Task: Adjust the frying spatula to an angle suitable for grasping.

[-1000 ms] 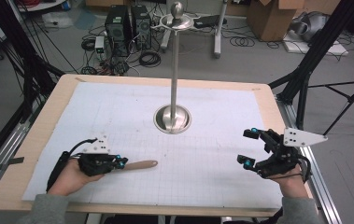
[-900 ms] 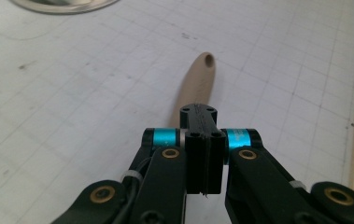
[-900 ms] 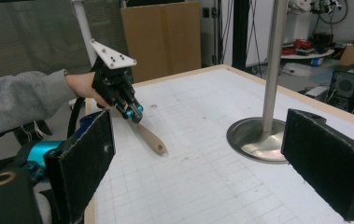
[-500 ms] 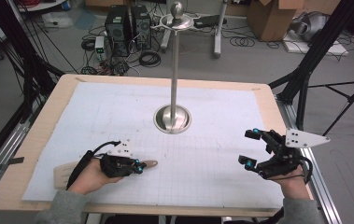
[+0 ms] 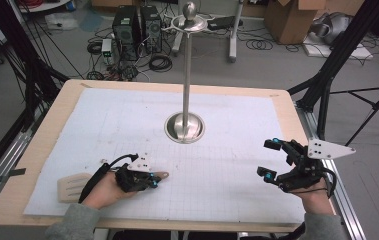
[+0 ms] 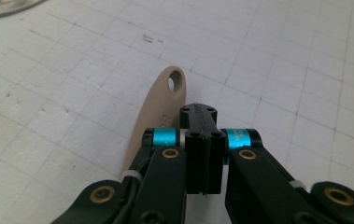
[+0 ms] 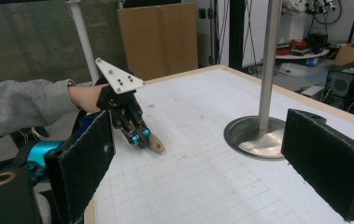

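The left gripper (image 5: 153, 180) is resting at seven o'clock over a wooden spatula (image 5: 74, 186); the right gripper (image 5: 272, 159) is hovering, jaws apart, at four o'clock from the metal stand (image 5: 185, 126).

beige slotted spatula (image 5: 77, 185), flat on white mat, handle under the gripper

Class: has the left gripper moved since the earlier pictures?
Yes. The left gripper has shifted right along the table's near edge, closer to the metal stand, over the wooden spatula.
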Demonstrator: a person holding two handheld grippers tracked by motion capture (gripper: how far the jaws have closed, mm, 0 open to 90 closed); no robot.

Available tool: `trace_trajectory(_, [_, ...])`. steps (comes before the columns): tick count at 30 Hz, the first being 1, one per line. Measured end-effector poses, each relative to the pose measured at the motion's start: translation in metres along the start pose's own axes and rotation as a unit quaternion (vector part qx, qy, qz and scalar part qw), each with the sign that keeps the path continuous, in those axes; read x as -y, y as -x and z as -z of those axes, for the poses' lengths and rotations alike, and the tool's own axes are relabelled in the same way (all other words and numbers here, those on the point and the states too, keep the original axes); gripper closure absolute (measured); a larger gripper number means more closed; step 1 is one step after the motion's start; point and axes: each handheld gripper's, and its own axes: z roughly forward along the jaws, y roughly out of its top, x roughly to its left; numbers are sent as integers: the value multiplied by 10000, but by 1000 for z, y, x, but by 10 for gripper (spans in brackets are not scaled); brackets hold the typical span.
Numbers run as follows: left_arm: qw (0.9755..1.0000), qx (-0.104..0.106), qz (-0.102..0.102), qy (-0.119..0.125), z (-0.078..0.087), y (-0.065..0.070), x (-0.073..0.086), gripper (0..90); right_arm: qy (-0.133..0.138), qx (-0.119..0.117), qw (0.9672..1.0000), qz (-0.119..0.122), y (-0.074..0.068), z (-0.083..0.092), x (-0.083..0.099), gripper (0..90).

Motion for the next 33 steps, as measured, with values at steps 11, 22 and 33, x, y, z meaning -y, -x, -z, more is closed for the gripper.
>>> trace_trajectory(11, [9990,-442,25,-3,-11,-12,-9,897,-8,-4,10000,-11,1,-2,0,86])
trace_trajectory(22, [9964,-715,445,63,-17,-33,-17,897,-19,-57,10000,-20,3,-4,0,86])
trace_trajectory(33, [9912,-1198,560,39,-20,-39,-19,897,-50,-73,10000,5,4,-6,0,86])
